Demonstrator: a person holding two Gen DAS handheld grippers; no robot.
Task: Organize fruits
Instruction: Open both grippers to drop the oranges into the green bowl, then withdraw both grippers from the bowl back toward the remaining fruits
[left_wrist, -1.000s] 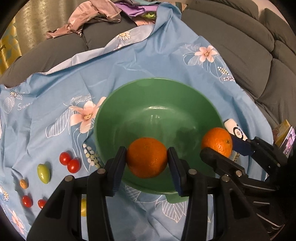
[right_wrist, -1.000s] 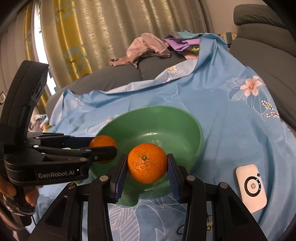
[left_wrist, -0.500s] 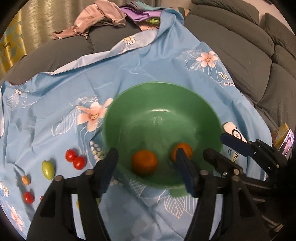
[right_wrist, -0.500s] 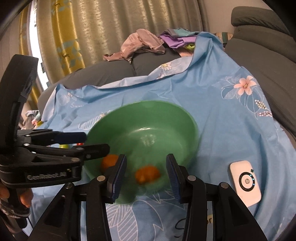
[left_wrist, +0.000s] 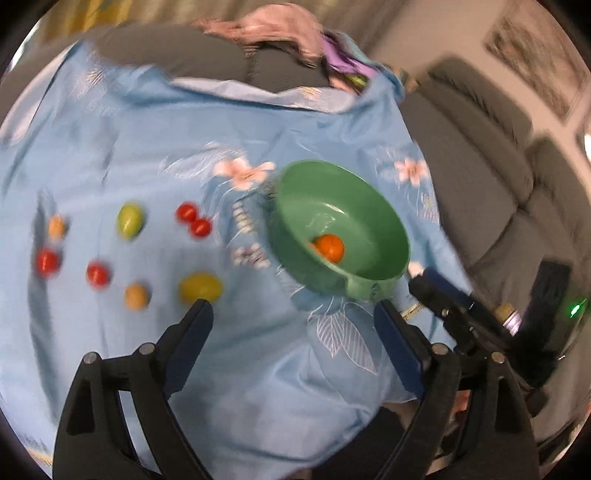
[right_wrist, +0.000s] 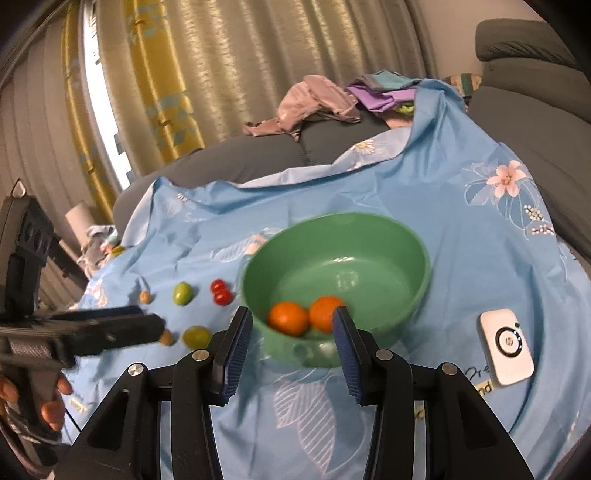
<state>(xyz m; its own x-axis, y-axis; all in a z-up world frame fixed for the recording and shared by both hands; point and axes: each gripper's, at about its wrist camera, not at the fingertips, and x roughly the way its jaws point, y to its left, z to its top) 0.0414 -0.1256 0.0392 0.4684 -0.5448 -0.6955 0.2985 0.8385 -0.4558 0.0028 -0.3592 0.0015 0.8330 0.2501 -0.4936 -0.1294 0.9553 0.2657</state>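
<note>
A green bowl sits on a blue flowered cloth and holds two oranges. In the left wrist view the bowl shows one orange. My right gripper is open and empty, just in front of the bowl. My left gripper is open and empty, pulled back left of the bowl; it also shows in the right wrist view. Small tomatoes lie left of the bowl: a red pair, a green one, a yellow one, more red and orange ones.
A white HP device lies on the cloth right of the bowl. Clothes are piled on the grey sofa behind. Curtains hang at the back left.
Both grippers opened and dropped their oranges into the bowl. Both then pulled back; the left one swung left, bringing the tomatoes into view.
</note>
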